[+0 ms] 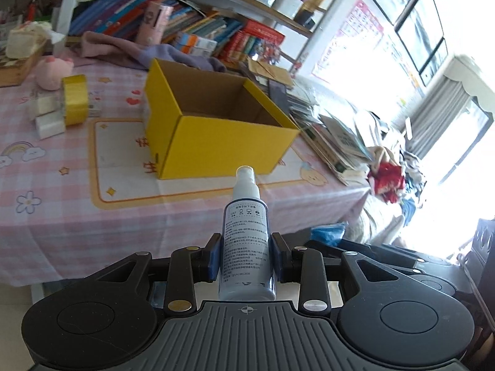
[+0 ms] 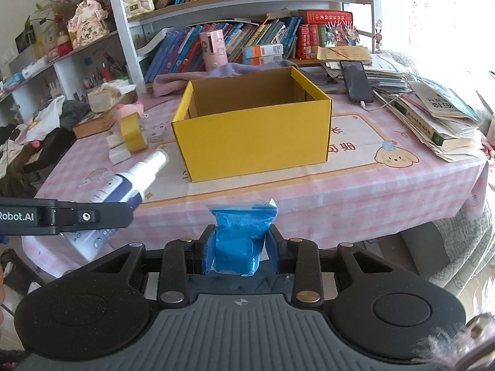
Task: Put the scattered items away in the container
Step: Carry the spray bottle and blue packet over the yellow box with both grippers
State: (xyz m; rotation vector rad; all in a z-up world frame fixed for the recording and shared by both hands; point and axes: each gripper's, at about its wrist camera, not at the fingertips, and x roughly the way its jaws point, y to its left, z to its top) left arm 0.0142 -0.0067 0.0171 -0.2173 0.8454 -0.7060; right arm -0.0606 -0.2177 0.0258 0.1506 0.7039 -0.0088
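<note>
Yellow tape roll, pink plush left of box; perhaps erasers.

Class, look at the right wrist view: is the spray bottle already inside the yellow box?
No: the spray bottle is clamped in the left gripper, in front of the yellow box, not inside it.

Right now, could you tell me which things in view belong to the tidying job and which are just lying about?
Job: spray bottle in left gripper; blue packet in right gripper; yellow box; yellow tape roll, probably.

Lying about: phone, book stack, purple cloth, pink plush.
</note>
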